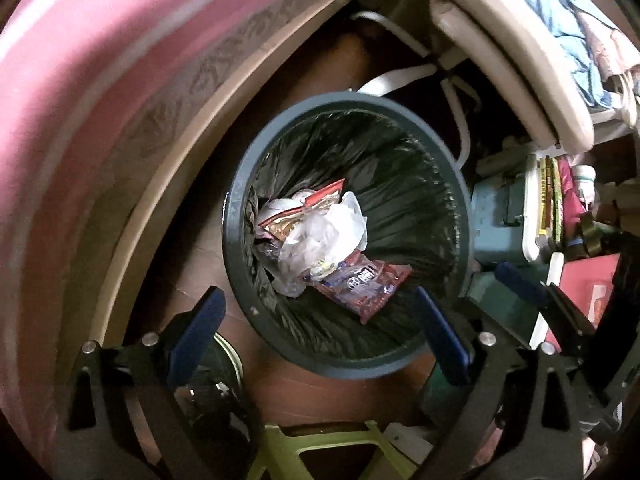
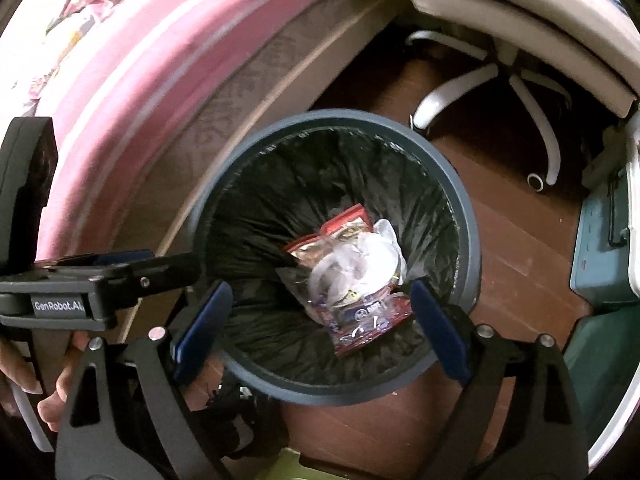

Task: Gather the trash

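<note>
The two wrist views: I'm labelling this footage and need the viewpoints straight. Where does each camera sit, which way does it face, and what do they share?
Left wrist: on the left gripper, facing steeply down into the trash bin; its own open fingers show, plus the right gripper's finger at right.
Right wrist: on the right gripper, facing down into the bin; open fingers, the left gripper and the hand holding it show.
Shared: bin, wrappers, pink bed edge, chair base.

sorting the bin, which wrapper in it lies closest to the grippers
The dark red wrapper with white print, at the pile's near edge. The other red wrapper lies at the far side, beyond the white plastic.
</note>
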The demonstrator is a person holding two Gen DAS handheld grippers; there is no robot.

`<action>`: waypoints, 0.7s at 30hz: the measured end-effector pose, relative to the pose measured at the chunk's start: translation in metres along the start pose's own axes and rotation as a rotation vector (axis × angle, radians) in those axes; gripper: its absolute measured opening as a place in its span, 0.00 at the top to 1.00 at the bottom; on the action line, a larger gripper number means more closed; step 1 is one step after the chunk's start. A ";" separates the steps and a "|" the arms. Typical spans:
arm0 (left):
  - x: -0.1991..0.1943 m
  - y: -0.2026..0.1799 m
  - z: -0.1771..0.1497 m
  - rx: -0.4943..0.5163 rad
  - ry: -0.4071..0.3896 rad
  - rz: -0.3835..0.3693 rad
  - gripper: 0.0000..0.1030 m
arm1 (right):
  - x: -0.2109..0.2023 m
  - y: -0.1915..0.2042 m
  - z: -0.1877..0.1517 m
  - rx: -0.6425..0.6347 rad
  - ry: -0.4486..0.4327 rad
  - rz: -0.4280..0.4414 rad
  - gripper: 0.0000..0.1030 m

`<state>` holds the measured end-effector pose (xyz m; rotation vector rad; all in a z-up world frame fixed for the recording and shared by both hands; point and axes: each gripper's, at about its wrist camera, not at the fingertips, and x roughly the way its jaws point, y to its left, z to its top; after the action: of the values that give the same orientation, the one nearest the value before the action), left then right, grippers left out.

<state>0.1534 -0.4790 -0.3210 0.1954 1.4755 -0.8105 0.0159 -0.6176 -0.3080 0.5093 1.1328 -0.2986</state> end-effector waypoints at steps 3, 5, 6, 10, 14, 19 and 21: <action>-0.019 -0.008 -0.007 0.019 -0.038 -0.007 0.11 | -0.022 0.009 -0.003 -0.014 -0.040 0.010 0.12; -0.035 -0.012 -0.013 0.035 -0.073 -0.008 0.11 | -0.032 0.014 -0.006 -0.022 -0.061 0.012 0.11; -0.043 -0.014 -0.015 0.039 -0.089 -0.008 0.11 | -0.041 0.017 -0.007 -0.026 -0.075 0.017 0.11; -0.076 -0.023 -0.026 0.043 -0.157 -0.015 0.11 | -0.063 0.026 -0.010 -0.032 -0.113 0.030 0.10; -0.113 -0.030 -0.036 0.056 -0.239 0.032 0.11 | -0.092 0.039 -0.012 -0.055 -0.163 0.039 0.10; -0.172 -0.025 -0.049 -0.012 -0.363 0.130 0.11 | -0.128 0.063 -0.013 -0.115 -0.239 0.051 0.07; -0.197 -0.022 -0.055 -0.029 -0.419 0.159 0.10 | -0.148 0.081 -0.012 -0.163 -0.285 0.060 0.06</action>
<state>0.1178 -0.3913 -0.1383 0.1105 1.0623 -0.6535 -0.0145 -0.5469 -0.1580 0.3432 0.8549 -0.2162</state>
